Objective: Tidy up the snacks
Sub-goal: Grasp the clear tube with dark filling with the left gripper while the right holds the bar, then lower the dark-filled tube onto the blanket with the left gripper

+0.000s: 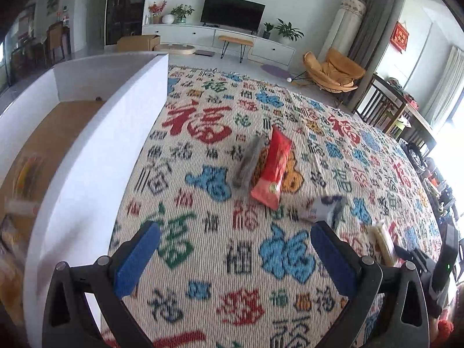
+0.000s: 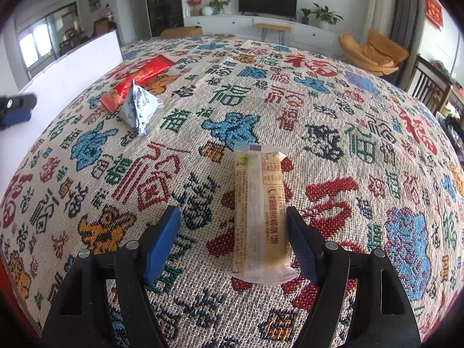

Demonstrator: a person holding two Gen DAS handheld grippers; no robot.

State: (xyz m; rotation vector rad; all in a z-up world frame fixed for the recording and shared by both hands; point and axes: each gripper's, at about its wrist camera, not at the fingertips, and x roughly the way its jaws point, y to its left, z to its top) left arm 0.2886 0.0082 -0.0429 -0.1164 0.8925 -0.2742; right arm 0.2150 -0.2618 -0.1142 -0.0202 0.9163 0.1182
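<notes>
Hovering w/ both tools spread wide, nothing gripped: your right tool [image 2: 233,232] straddles the cream snack bar [image 2: 259,217] lying on the patterned cloth [image 2: 333,133]. Your left tool [image 1: 235,249] is beside the white box [image 1: 95,156]; red packet [image 1: 271,168] & grey packet [image 1: 249,163] lie ahead, touching.

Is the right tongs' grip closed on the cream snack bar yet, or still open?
Open. The right tongs straddle the cream snack bar, which lies flat on the patterned cloth, with a clear gap beside the left pad.
</notes>
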